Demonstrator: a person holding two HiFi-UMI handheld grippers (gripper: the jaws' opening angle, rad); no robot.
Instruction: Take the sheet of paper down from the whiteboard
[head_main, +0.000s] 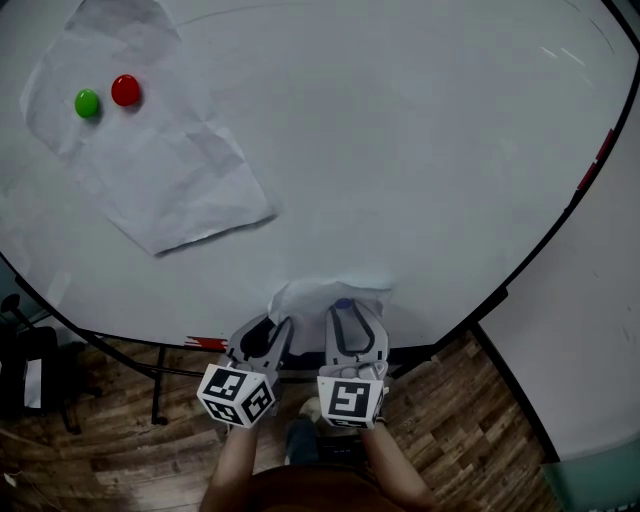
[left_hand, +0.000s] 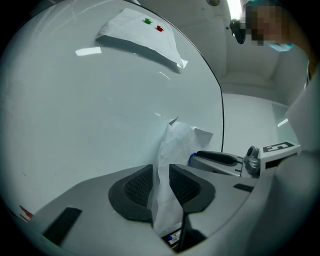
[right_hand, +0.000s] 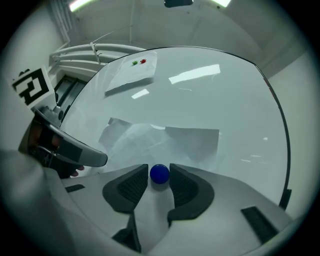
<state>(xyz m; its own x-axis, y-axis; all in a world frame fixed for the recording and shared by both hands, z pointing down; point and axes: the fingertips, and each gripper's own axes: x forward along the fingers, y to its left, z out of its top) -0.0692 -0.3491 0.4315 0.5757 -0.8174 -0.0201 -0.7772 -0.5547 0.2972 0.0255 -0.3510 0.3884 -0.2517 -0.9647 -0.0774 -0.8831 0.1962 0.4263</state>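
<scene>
Low against the whiteboard (head_main: 400, 150), a person held two claws side by side and pointing level, above a wooden floor (head_main: 450, 400). The left claw (left_hand: 161, 172) stood narrowly open, a crumpled fold of the sheet (left_hand: 175, 145) rising between its pads without being clearly pinched. The right claw (right_hand: 159, 169), just beside it, was closed on a round blue magnet (right_hand: 159, 173), both pads touching it. The sheet lay creased and bunched at the board's lower edge, directly ahead of both claws, its far corners spread against the white surface. Well apart from it, high on the board's left side, hung a second sheet (head_main: 150, 160), also wrinkled and tilted, its lower corner curling away from the board. A green magnet (head_main: 87, 102) and a red magnet (head_main: 125, 90) sat next to each other near that sheet's upper edge.
</scene>
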